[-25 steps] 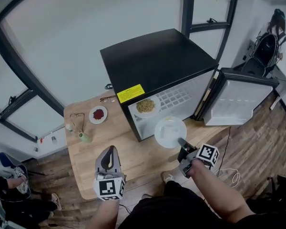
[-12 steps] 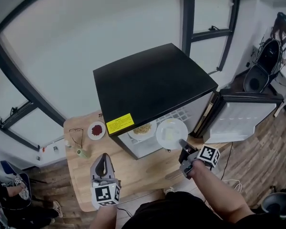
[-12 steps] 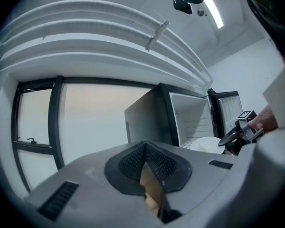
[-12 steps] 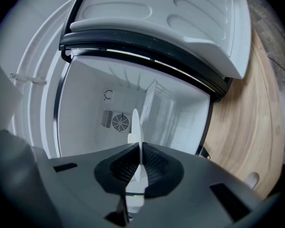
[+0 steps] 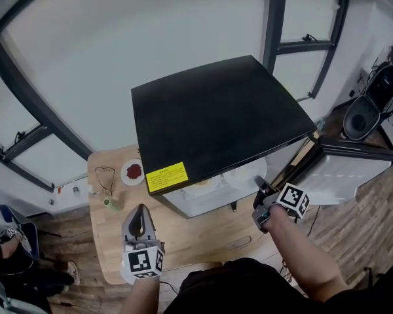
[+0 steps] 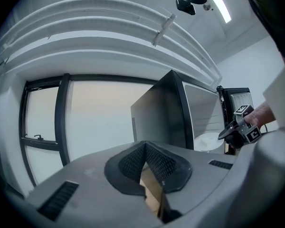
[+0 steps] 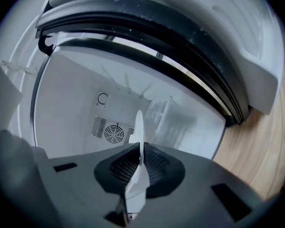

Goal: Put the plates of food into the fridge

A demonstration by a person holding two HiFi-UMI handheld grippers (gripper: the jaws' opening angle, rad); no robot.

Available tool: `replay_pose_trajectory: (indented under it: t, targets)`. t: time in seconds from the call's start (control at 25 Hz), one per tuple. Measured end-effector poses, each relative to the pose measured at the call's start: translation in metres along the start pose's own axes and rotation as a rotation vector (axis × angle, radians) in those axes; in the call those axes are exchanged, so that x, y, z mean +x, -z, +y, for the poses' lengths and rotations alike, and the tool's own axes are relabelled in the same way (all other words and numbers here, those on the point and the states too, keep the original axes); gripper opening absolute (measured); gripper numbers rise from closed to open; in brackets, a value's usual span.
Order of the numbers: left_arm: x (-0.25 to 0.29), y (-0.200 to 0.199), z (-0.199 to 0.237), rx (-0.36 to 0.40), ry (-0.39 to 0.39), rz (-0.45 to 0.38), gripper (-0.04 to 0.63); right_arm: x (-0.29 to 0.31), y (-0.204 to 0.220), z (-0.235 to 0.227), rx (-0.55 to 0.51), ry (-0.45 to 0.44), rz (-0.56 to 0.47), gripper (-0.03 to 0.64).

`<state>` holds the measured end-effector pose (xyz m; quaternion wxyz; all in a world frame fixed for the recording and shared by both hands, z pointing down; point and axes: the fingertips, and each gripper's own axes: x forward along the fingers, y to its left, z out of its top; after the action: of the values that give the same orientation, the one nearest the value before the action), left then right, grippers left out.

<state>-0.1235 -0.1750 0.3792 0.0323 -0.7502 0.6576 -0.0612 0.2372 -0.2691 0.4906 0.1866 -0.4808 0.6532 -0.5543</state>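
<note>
Pinching plate (image 7: 138, 126) rim, right claw (image 7: 141, 154), facing fridge (image 5: 216, 116)

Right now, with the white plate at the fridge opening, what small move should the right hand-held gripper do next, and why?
Probably push the white plate a little deeper into the fridge, kept level, before releasing. The right hand-held gripper is shut on its rim, the plate is only partly under the fridge top, and another plate sits inside to its left.
</note>
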Motion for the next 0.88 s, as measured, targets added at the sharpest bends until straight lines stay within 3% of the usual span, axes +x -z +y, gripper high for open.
replay_pose_trajectory:
  t: [0.16, 0.28, 0.6, 0.88]
  targets:
    - [-0.001, 0.008, -0.009, 0.044, 0.001, 0.007, 0.003, 0.016, -0.011, 0.010, -0.184, 0.037, 0.020, 0.032]
    - [-0.003, 0.015, -0.014, 0.036, -0.004, 0.020, 0.003, 0.025, -0.017, 0.018, -0.337, 0.080, 0.039, 0.038]
    - [-0.005, 0.015, -0.005, 0.061, -0.038, 0.023, 0.003, 0.042, -0.030, 0.005, -0.549, 0.244, 0.050, 0.124]
    - [-0.001, 0.023, -0.005, 0.043, -0.034, 0.037, 0.003, 0.045, -0.036, -0.004, -0.820, 0.292, 0.062, 0.163]
